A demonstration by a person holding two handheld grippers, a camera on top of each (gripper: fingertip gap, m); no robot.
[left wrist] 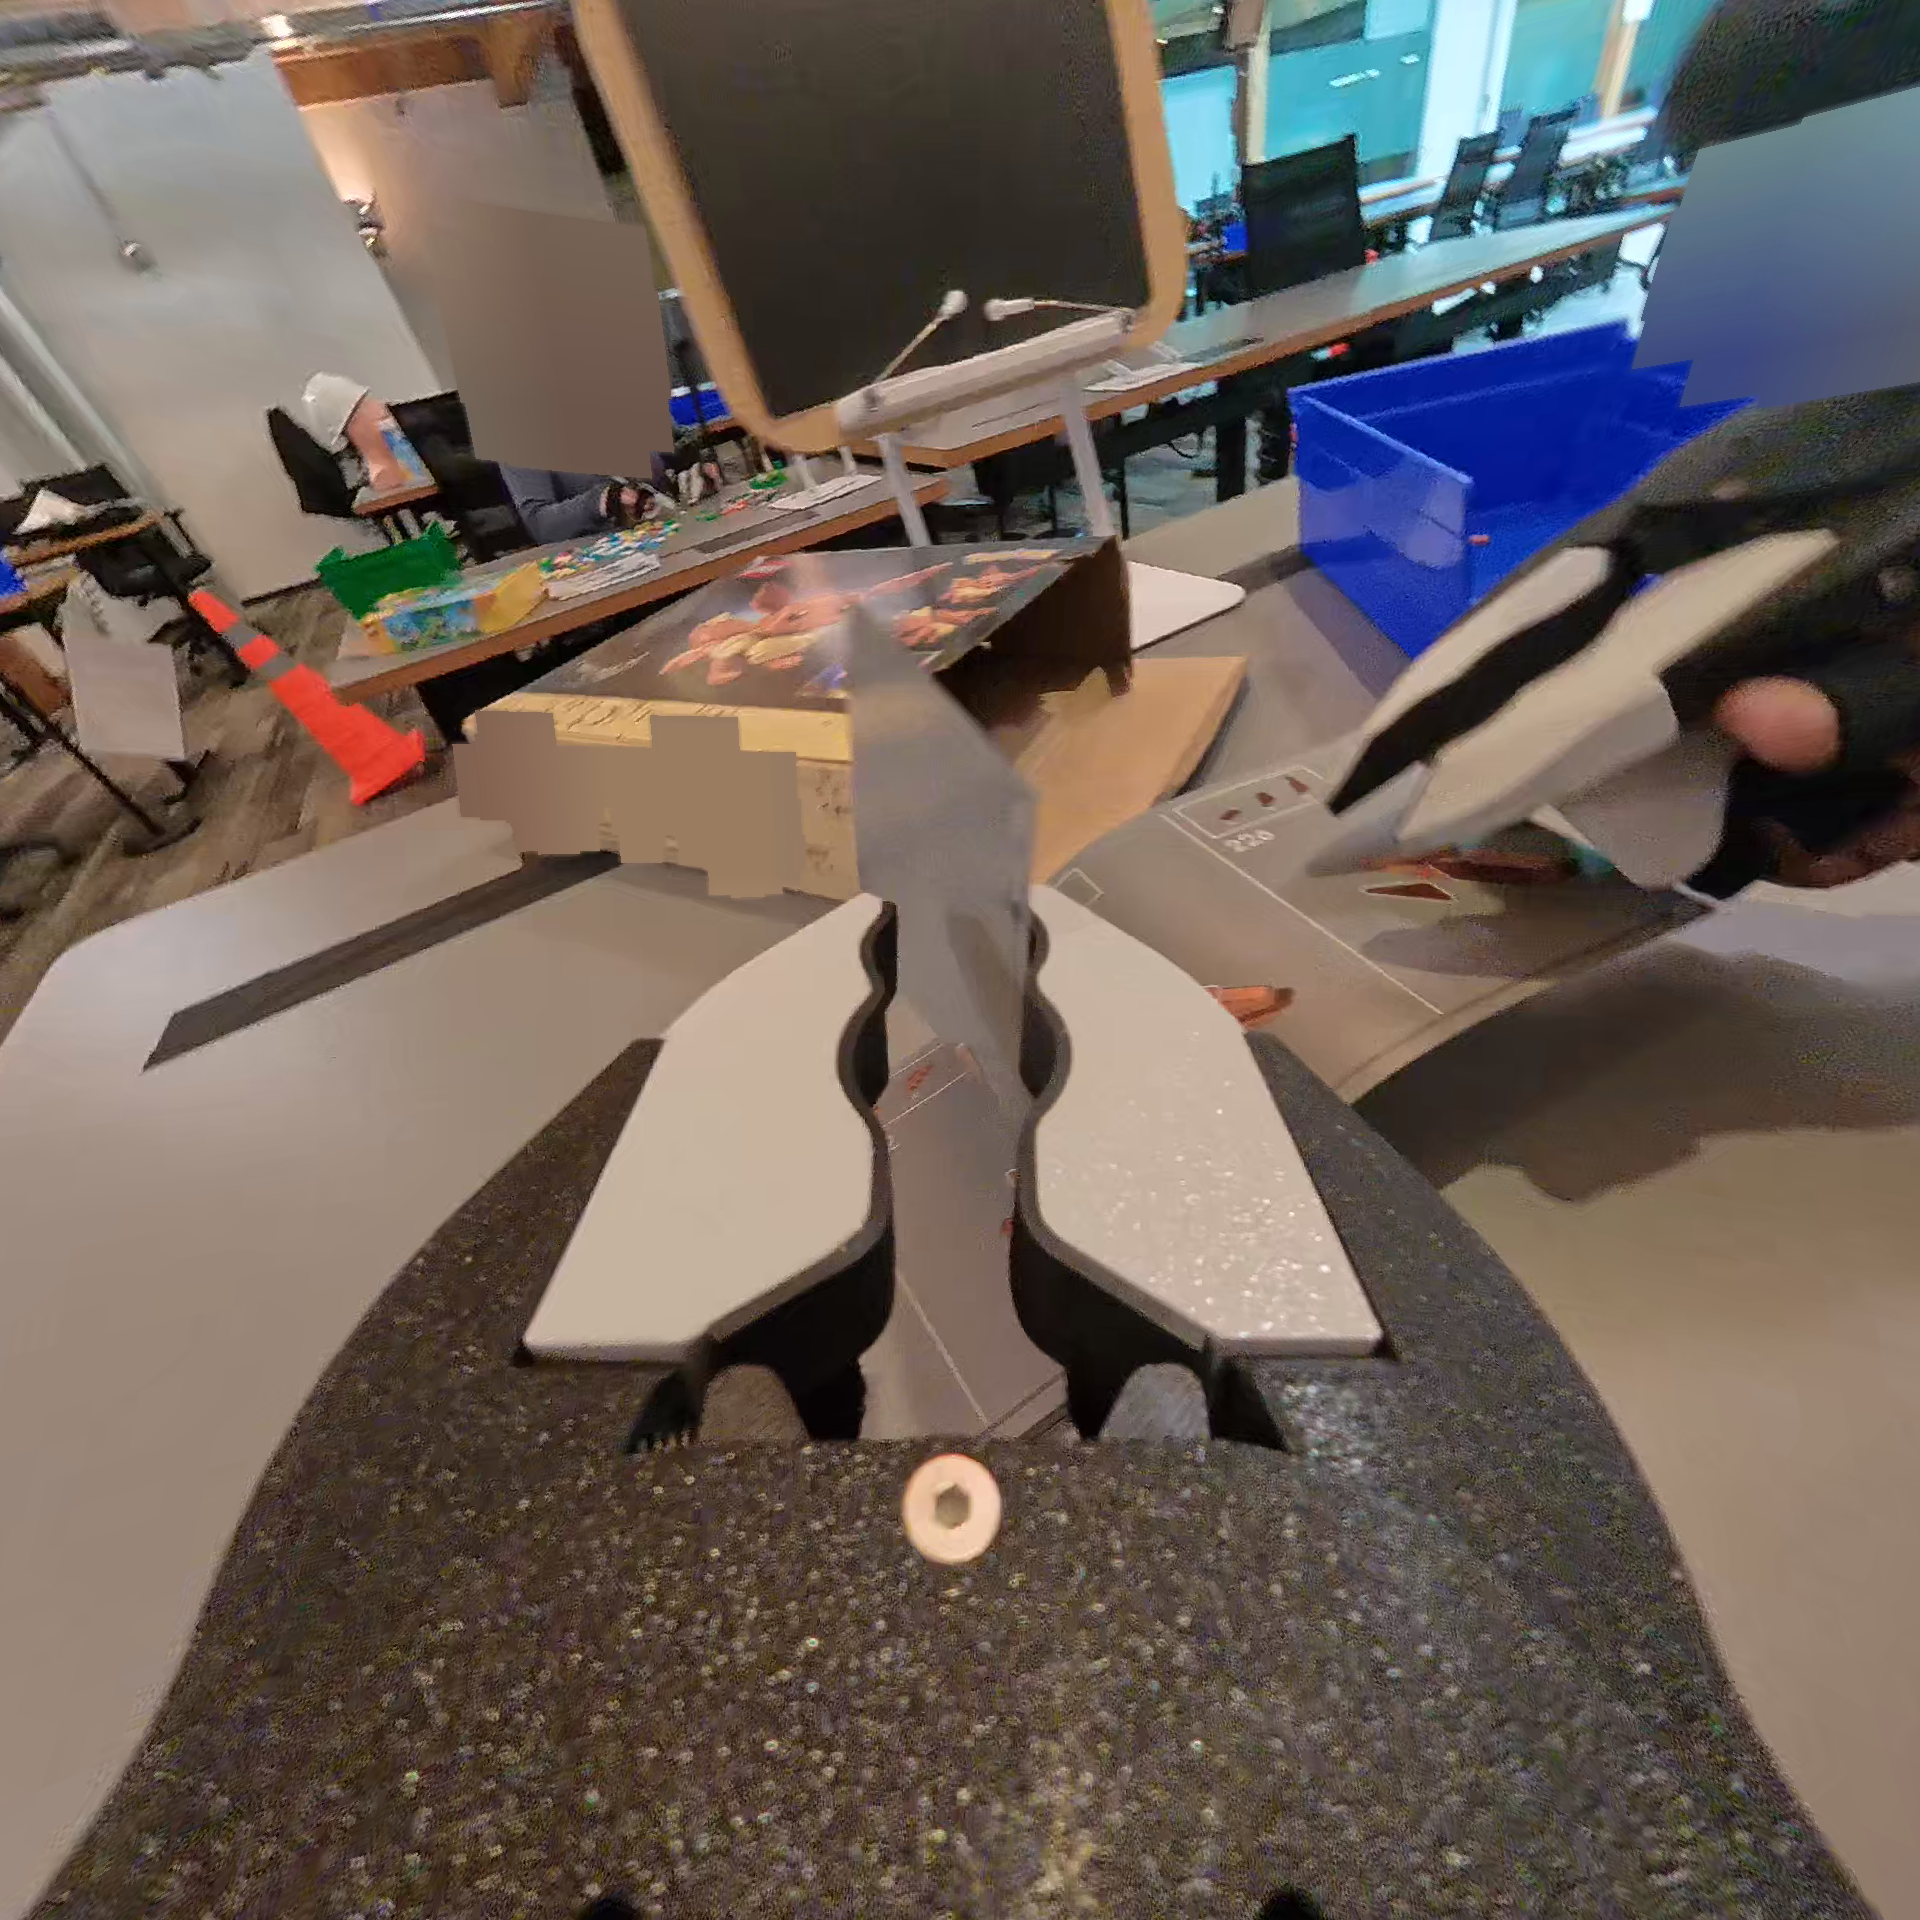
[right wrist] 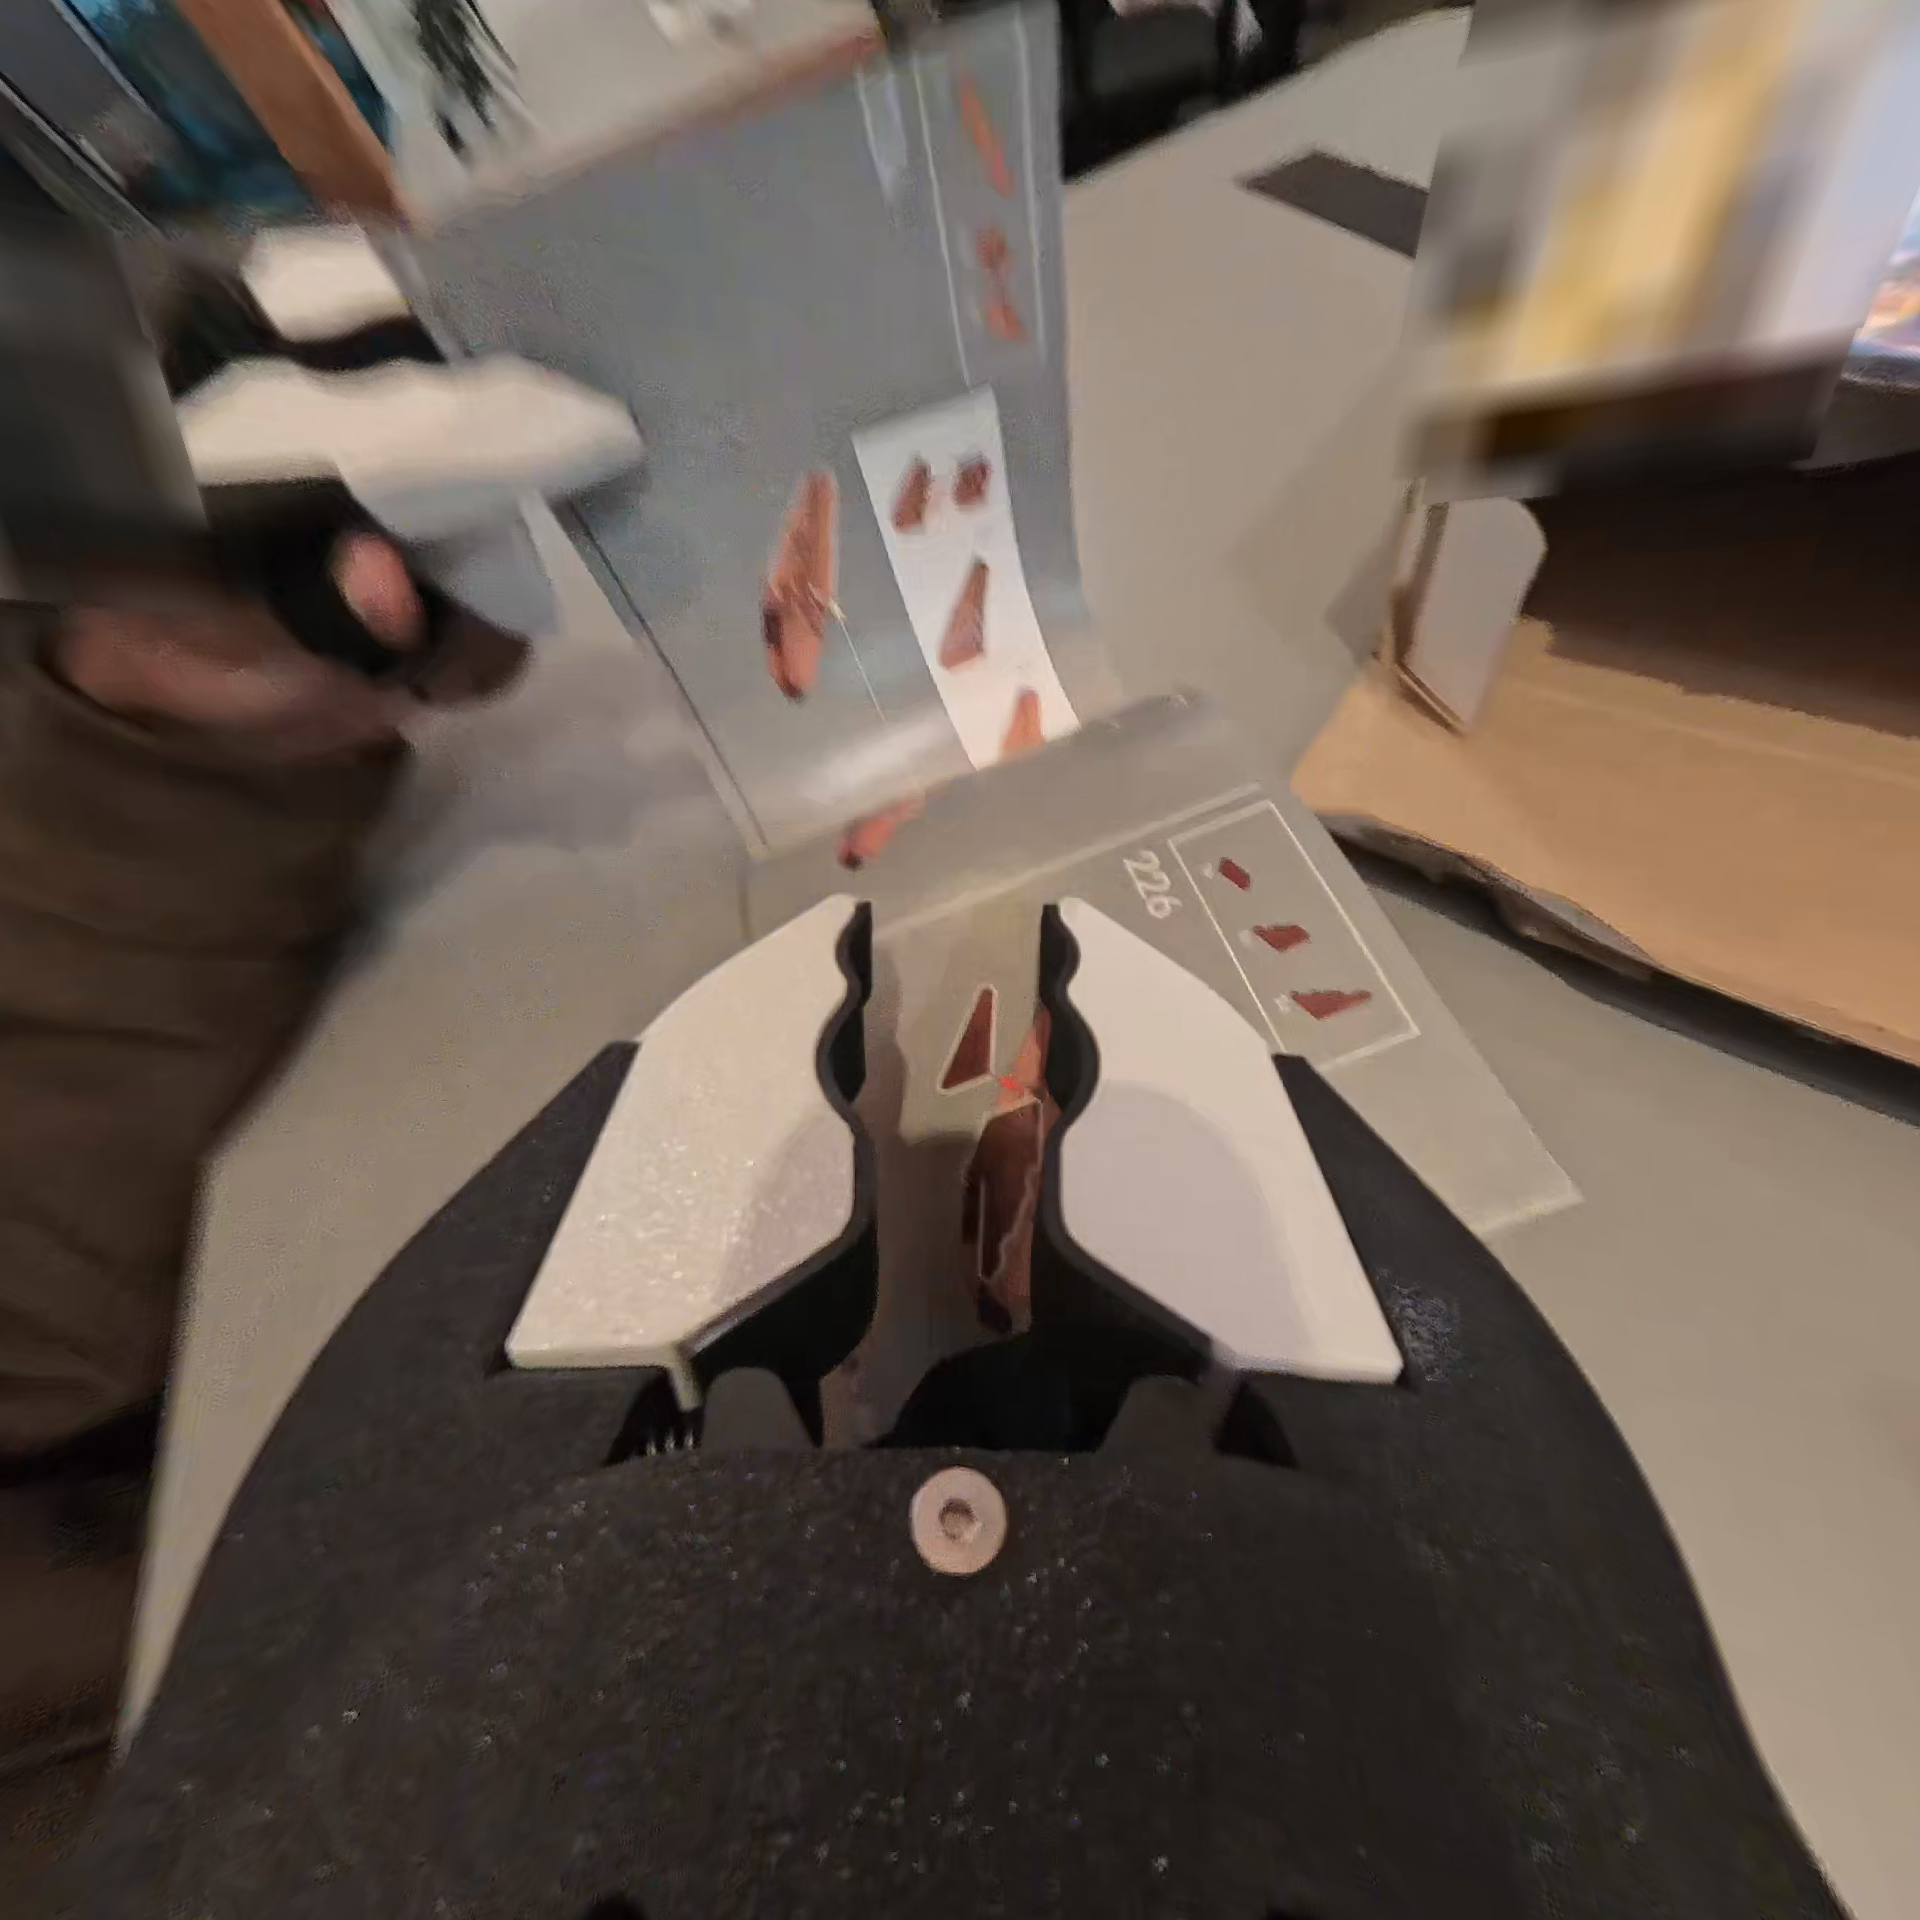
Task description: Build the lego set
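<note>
A grey instruction booklet [left wrist: 1299,935] with pictures of brown bricks lies open on the grey table [left wrist: 312,1143]. One page [left wrist: 935,790] stands lifted between the fingers of my left gripper [left wrist: 961,914]. The page leans on the right finger, a gap shows beside the left pad, and the jaws are apart. In the right wrist view the lifted page [right wrist: 727,364] curls up, with the left gripper [right wrist: 499,436] blurred at its left edge. My right gripper [right wrist: 956,914] is open, its tips down on the flat page [right wrist: 1351,1091]. It also shows in the left wrist view [left wrist: 1340,831].
A printed toy box [left wrist: 831,613] and flattened cardboard [left wrist: 1132,748] lie just beyond the booklet. A blue bin [left wrist: 1382,499] stands at the back right. A dark wood-rimmed panel on a stand [left wrist: 883,187] rises behind. A hand [left wrist: 1777,717] holds the right gripper. The left gripper's tips are roughly 12 cm from the right gripper's.
</note>
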